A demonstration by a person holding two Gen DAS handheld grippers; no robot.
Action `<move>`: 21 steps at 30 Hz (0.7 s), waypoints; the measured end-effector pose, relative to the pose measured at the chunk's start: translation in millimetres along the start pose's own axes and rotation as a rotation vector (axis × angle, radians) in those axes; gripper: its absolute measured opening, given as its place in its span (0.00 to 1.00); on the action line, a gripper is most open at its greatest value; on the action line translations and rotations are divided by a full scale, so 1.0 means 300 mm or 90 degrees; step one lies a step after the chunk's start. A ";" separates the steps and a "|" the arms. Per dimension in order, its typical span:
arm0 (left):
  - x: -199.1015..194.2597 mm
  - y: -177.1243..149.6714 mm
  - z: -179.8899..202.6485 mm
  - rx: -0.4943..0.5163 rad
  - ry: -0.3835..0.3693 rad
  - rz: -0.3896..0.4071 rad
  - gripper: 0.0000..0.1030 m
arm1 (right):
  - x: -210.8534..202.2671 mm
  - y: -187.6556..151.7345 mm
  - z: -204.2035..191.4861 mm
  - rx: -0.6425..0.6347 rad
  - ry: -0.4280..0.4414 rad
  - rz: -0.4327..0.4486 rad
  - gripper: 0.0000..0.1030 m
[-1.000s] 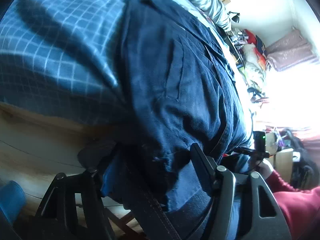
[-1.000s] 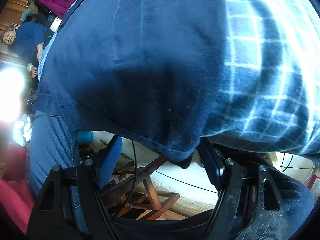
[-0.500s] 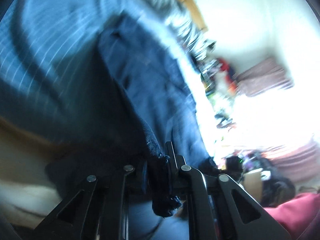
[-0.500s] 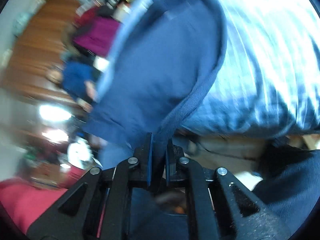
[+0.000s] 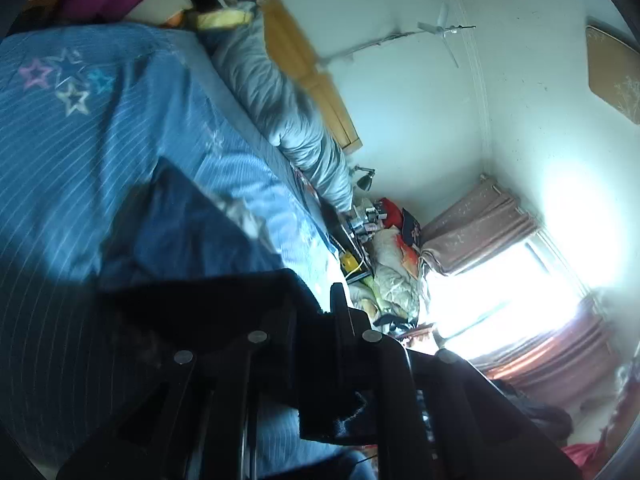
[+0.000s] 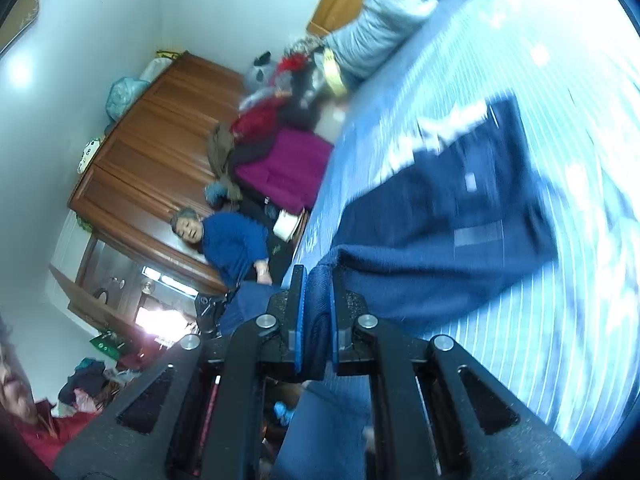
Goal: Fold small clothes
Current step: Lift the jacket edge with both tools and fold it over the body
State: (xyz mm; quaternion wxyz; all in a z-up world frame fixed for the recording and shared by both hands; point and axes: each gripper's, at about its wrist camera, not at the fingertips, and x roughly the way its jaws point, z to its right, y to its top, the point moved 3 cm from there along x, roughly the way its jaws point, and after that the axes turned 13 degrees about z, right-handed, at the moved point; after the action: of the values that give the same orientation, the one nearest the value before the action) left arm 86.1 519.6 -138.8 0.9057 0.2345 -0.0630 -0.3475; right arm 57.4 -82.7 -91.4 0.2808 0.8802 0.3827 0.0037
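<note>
- The right gripper (image 6: 316,300) is closed tight on an edge of the dark navy garment (image 6: 452,216) — the cloth is bunched between its blue-padded fingers (image 6: 299,312), with almost no gap left.
- From that pinch the navy garment spreads toward 2 o'clock in the right wrist view, lying across the blue striped bedcover (image 6: 560,320).
- The left gripper (image 5: 320,320) is likewise clamped on the garment; a dark fold of it fills the space between the fingers and hangs down at 6 o'clock in the left wrist view.
- In that view the garment (image 5: 192,232) runs from the gripper toward 10 o'clock, resting on the bedcover (image 5: 80,152), which bears a cluster of star outlines (image 5: 64,80) near 10 o'clock.
- A grey quilt (image 5: 280,112) lies bundled along the far edge of the bed, toward 12 o'clock.
- A bright window with pinkish curtains (image 5: 480,224) sits at 3 o'clock — the glare hides detail there.
- In the right wrist view a wooden wardrobe (image 6: 152,168) stands at 9 o'clock, and a person in a blue top (image 6: 234,244) is just beside the bed.
</note>
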 end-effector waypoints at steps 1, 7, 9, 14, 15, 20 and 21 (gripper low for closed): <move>0.055 0.040 -0.006 0.005 0.006 0.003 0.13 | 0.050 0.054 0.005 -0.007 -0.005 0.003 0.09; 0.383 0.204 -0.123 -0.002 0.045 -0.001 0.17 | 0.282 0.320 0.145 -0.030 -0.061 -0.012 0.10; 0.495 0.221 -0.199 0.004 0.086 -0.013 0.25 | 0.355 0.371 0.224 -0.039 -0.093 -0.029 0.14; 0.744 0.206 -0.508 0.005 0.267 -0.081 0.43 | 0.475 0.412 0.510 -0.047 -0.258 -0.073 0.40; 0.762 0.203 -0.549 0.004 0.288 -0.085 0.43 | 0.478 0.407 0.541 -0.047 -0.267 -0.074 0.43; 0.774 0.220 -0.542 0.051 0.268 -0.079 0.44 | 0.438 0.381 0.568 -0.082 -0.263 -0.057 0.54; 0.779 0.225 -0.520 0.086 0.271 -0.087 0.44 | 0.445 0.379 0.578 -0.097 -0.271 -0.064 0.54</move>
State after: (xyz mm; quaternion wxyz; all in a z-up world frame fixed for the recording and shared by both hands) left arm 345.2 468.8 -256.4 0.8553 0.3662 0.1224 -0.3456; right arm 266.7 -140.2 -208.7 0.4210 0.8171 0.3566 -0.1674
